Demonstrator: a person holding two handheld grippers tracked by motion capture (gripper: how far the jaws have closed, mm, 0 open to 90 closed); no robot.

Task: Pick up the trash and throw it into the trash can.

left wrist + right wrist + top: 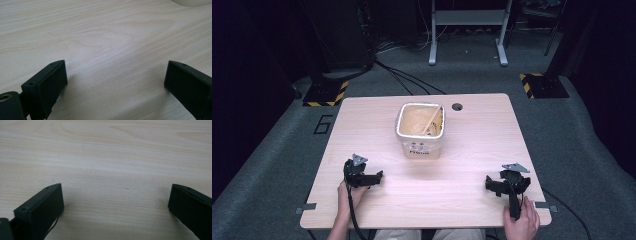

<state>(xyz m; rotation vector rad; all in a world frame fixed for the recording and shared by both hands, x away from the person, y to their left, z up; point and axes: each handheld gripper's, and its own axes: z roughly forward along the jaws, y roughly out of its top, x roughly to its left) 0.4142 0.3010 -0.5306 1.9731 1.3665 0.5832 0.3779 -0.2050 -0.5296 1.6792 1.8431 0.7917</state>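
Note:
A pale square tub (421, 130) with a printed label stands in the middle of the wooden table (472, 150); a thin wooden stick (430, 120) leans inside it. My left gripper (363, 176) rests low on the table at the front left, open, its jaws wide apart over bare wood (115, 72). My right gripper (504, 183) sits at the front right, also open with nothing between its jaws (116, 195). A bit of the tub's base (191, 2) peeks in at the top right of the left gripper view.
A round cable hole (457, 106) lies in the tabletop behind the tub. Grey brackets (306, 207) clamp the front corners. Beyond the table stand a white desk frame (467, 30), cables on the floor and yellow-black striped plates (327, 93).

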